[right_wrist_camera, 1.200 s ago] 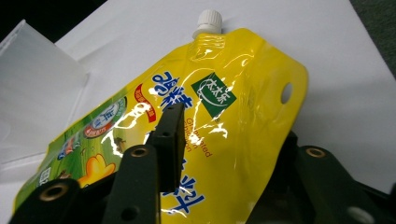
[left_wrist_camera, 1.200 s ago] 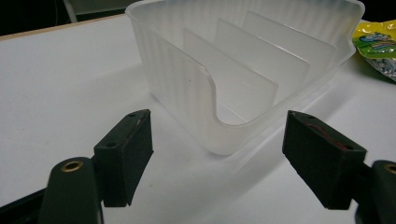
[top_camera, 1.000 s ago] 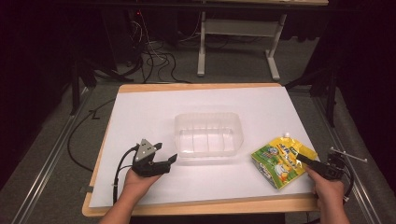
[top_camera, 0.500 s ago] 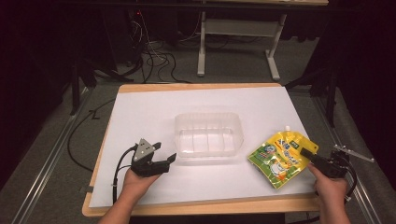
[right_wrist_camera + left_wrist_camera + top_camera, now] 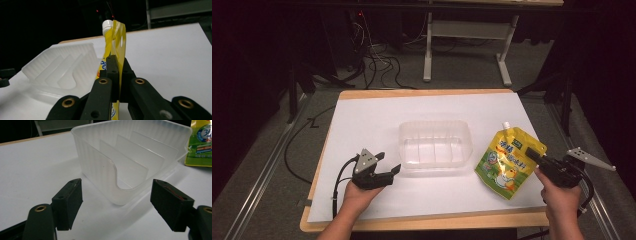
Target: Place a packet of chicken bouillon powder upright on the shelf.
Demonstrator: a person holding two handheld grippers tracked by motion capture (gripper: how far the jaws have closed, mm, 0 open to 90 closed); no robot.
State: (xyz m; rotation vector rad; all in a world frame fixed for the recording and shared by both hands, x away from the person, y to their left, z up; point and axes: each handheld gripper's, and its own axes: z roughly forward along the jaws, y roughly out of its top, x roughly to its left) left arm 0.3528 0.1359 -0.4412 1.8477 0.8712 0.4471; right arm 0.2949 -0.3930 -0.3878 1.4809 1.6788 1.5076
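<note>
While my right gripper [image 5: 117,82] is pinching the yellow pouch [image 5: 509,162] by its side edge, both jaws are pressing flat on the film, and the pouch is hanging edge-on between them with its white spout [image 5: 108,25] at the top.

Item, right side: I am holding the pouch lifted and tilted just beside the right end of the clear tray [image 5: 435,145]. My guess is that the edge grip is leaving the printed face free and the bulk hanging where I can steer it toward the tray's slots.

Item, left side: my left gripper [image 5: 116,205] is resting low on the sheet with its jaws wide apart and nothing between them. It is pointing at the near corner of the tray, short of touching it. I judge that it is waiting there to steady the light tray if the pouch pushes against it.

Item, tray: it is sitting near the middle of the sheet, translucent, with upright dividers [image 5: 132,165] inside and no contents that I can see.

Item, surface: a white sheet [image 5: 377,115] is covering a wooden tabletop [image 5: 422,222], whose edge is showing along the borders.

Item, room: it is lying dark beyond the table, with a grey floor, loose cables [image 5: 377,57] and the legs of a pale stand [image 5: 467,45] behind.
</note>
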